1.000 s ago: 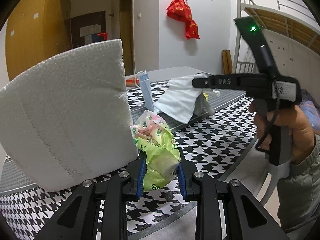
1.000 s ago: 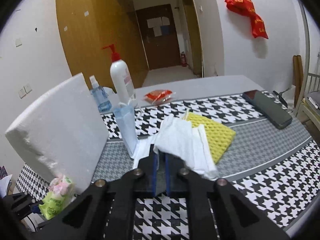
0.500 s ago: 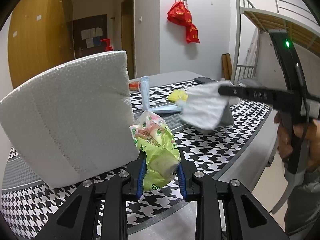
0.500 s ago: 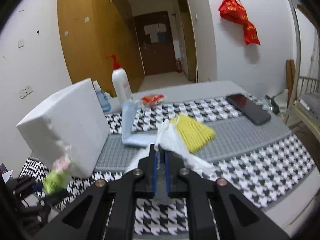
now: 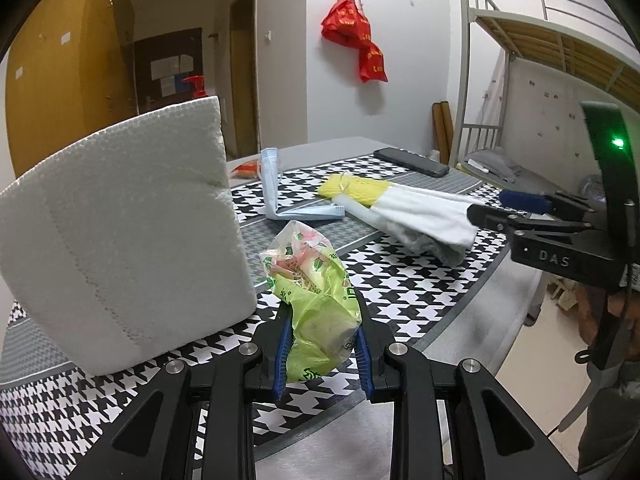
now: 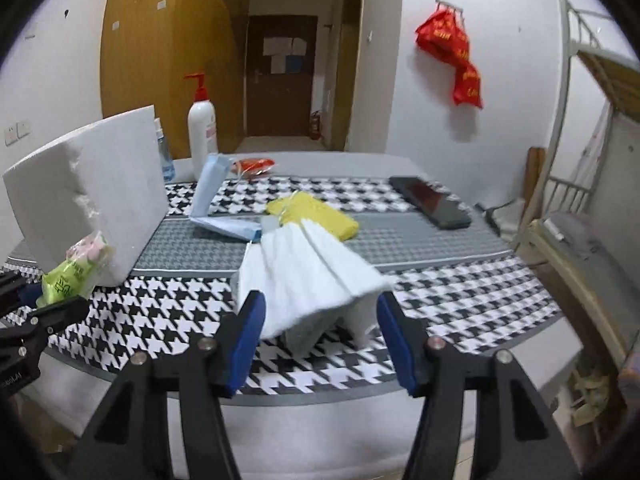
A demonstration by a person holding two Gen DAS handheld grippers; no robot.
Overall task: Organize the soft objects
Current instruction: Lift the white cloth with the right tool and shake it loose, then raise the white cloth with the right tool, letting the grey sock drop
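My left gripper (image 5: pixel 320 344) is shut on a green tissue packet (image 5: pixel 316 300), held just above the table's front edge beside a big white foam block (image 5: pixel 120 232). My right gripper (image 6: pixel 320 332) is open; the white folded cloth (image 6: pixel 308 276) lies on the table between and just beyond its fingers, loose. In the left wrist view the cloth (image 5: pixel 420 216) lies right of centre with the right gripper (image 5: pixel 492 208) at its end. A yellow sponge cloth (image 6: pixel 316 216) lies behind it, partly under it. A blue face mask (image 6: pixel 216 208) stands bent behind.
The table has a houndstooth mat (image 6: pixel 440 280). A black phone (image 6: pixel 432 202) lies at the back right. A pump bottle (image 6: pixel 202 128), a small spray bottle (image 6: pixel 164 160) and a red packet (image 6: pixel 254 165) stand at the back. A bunk bed frame (image 6: pixel 580 168) is at the right.
My right gripper has opened and let go of the white cloth, which now lies on the table near the front edge. My left gripper still holds the green packet.
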